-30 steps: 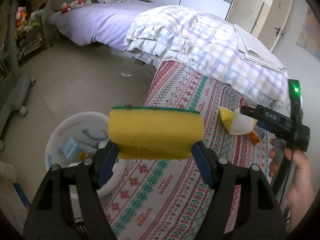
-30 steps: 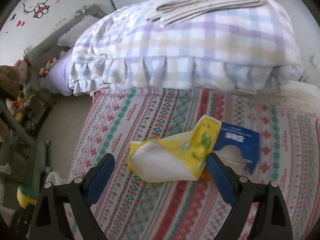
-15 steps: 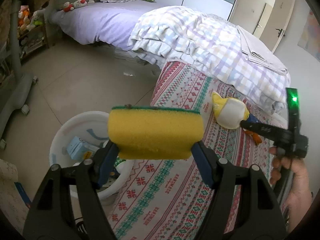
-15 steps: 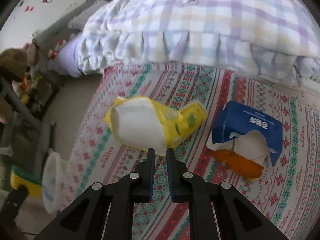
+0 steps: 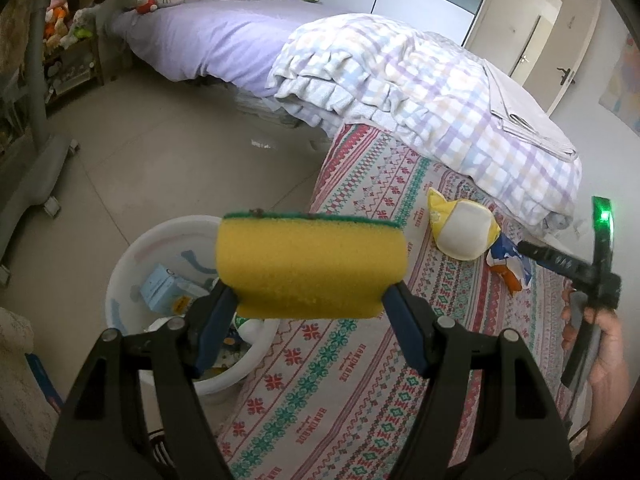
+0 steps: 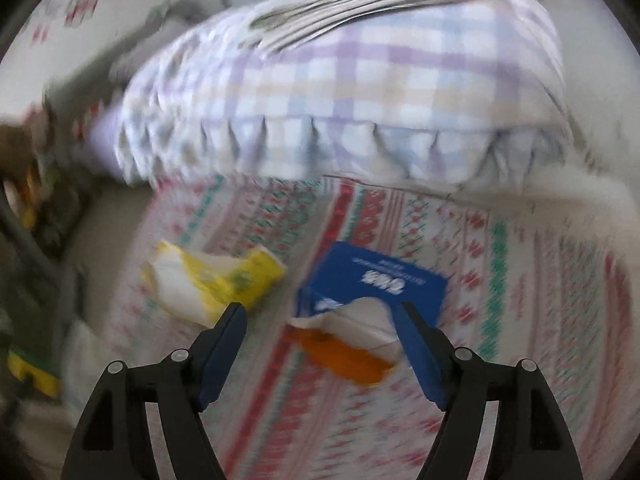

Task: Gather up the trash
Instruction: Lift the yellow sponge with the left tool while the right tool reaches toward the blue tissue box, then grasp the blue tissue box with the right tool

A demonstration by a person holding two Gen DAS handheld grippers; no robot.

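Note:
My left gripper [image 5: 310,304] is shut on a yellow sponge [image 5: 310,266] with a green top, held above the bed edge beside the white trash bin [image 5: 132,248]. The bin holds several pieces of trash. On the patterned bed cover lie a yellow and white wrapper [image 5: 464,226] [image 6: 208,284] and a torn blue carton [image 6: 376,284] with an orange piece [image 6: 344,358] under it. My right gripper [image 6: 320,316] is open, its fingers on either side of the carton's near end, just above it. The right view is blurred.
A folded checked quilt [image 5: 420,92] with folded grey cloth on top lies at the far end of the bed. Beyond is a purple bed [image 5: 208,36]. The tiled floor [image 5: 140,168] lies left of the bin. A grey stand base [image 5: 36,176] is at far left.
My right gripper was shut near the yellow wrapper half a second ago; now it is open and has shifted right, over the blue carton. The left gripper still holds the sponge, hardly moved.

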